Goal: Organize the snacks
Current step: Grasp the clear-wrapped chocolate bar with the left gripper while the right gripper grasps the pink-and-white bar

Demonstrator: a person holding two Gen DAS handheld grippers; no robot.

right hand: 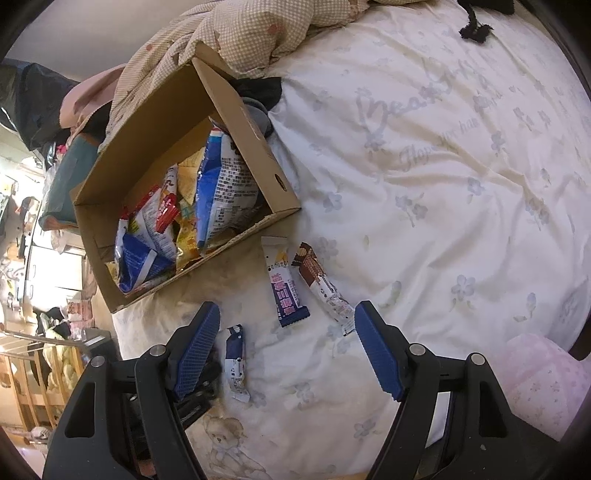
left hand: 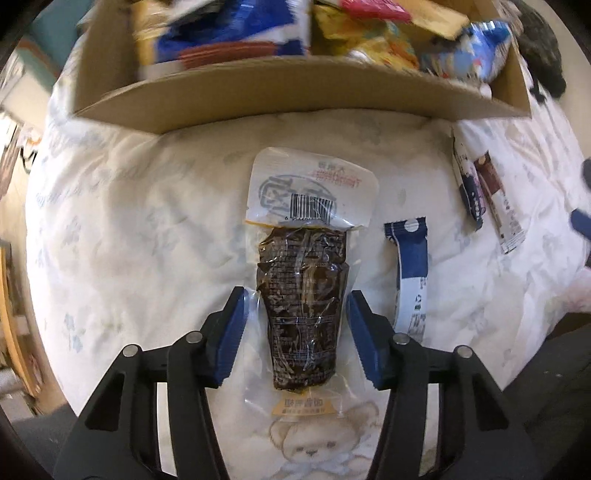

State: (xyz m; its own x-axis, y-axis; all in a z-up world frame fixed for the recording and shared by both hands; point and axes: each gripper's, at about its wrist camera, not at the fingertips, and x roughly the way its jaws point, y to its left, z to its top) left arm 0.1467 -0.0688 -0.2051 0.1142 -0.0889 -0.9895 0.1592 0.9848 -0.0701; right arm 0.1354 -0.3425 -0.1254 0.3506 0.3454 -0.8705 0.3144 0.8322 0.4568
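A clear vacuum pack with dark brown food and a white barcode label [left hand: 303,291] lies on the bed sheet. My left gripper [left hand: 295,306] is open, one blue pad on each side of the pack, not clamped. A cardboard box [left hand: 295,92] full of snack bags stands just beyond it; the box [right hand: 255,136] also shows in the right wrist view. My right gripper [right hand: 288,321] is open and empty above the sheet. Ahead of it lie a small blue-white bar [right hand: 236,363], a purple-white bar [right hand: 282,282] and a brown-white bar [right hand: 321,286]. The small blue-white bar [left hand: 410,273] also lies right of the pack.
A white flower-print bed sheet [right hand: 443,184] covers the bed. A checked quilt [right hand: 258,33] is bunched behind the box. A pink cloth [right hand: 539,380] lies at the right. Two more bars [left hand: 484,199] lie at the right in the left wrist view. Shelves and clutter [right hand: 44,332] stand beyond the bed's left edge.
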